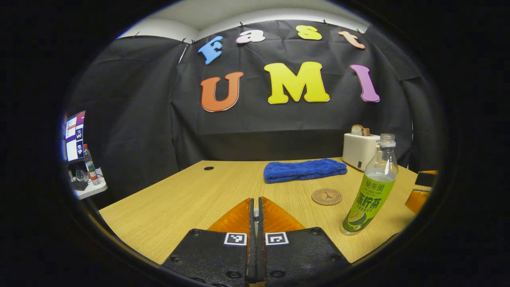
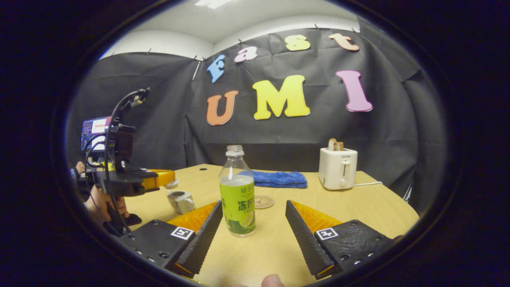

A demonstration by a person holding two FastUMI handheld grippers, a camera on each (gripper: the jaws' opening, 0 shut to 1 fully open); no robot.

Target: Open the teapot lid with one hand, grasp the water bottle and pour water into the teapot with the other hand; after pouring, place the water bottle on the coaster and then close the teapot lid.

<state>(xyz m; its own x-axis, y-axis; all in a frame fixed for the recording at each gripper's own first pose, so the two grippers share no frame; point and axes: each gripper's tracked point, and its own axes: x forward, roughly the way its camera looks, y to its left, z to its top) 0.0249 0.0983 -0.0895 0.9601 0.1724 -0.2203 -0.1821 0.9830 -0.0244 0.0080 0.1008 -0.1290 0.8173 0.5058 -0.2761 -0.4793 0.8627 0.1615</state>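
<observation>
The uncapped clear plastic water bottle with green label (image 2: 238,194) stands on the wooden table (image 2: 358,207) between the right tool's (image 2: 253,223) wide-open fingers (empty); a skewed closing could topple and spill it. Left tool (image 1: 255,213) closed.

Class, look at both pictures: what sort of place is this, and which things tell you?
Probably a staged recording booth, not a home kitchen: black cloth walls the wooden table, household props like a toaster and bottle stand on it, and a monitor sits alongside.
</observation>
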